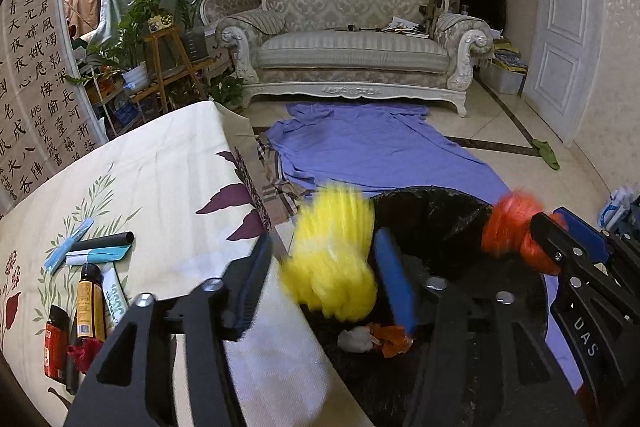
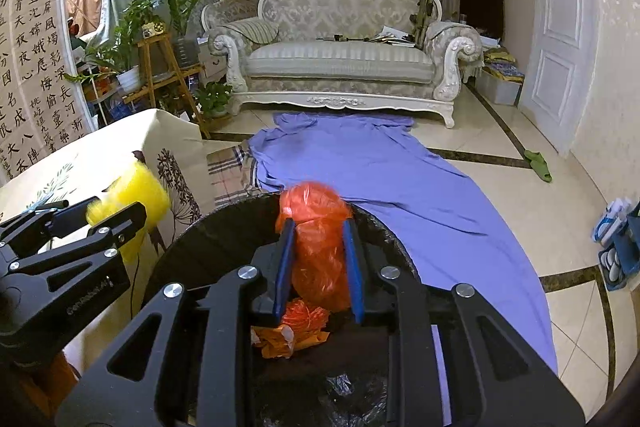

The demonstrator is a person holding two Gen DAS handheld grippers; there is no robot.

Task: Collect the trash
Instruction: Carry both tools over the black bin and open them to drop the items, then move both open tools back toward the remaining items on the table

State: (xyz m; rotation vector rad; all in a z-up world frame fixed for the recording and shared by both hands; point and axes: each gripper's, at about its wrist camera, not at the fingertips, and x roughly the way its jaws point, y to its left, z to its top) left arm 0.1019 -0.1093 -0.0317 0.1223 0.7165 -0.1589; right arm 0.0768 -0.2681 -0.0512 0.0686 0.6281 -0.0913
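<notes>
Holding one hand-held gripper in each hand, you have both of them over the black-lined trash bin (image 2: 224, 227), which stands on the floor just right of the table (image 1: 160, 163). Your left hand-held gripper (image 1: 324, 267) stands with its jaws apart; the yellow plastic wad (image 1: 332, 259) is between its blue pads, blurred, and it seems loose, not pressed, at the near left rim of the bin. Your right hand-held gripper (image 2: 318, 259) is closed on the orange plastic wad (image 2: 316, 227), whose top bulges out beyond the fingertips, above the bin opening. Inside the bin you can see crumpled orange scraps (image 2: 296, 327) and a small white crumpled piece (image 1: 356, 339). On the table, at the near left, lie some tubes and small bottles (image 1: 88, 291) on a cream cloth with a leaf print. On the floor beyond the bin, a purple sheet (image 2: 360, 171) stretches to the far sofa (image 2: 344, 51). Plants on a wooden stand (image 1: 160, 47) are at the far left, and a white door (image 2: 556, 35) is at the far right.
</notes>
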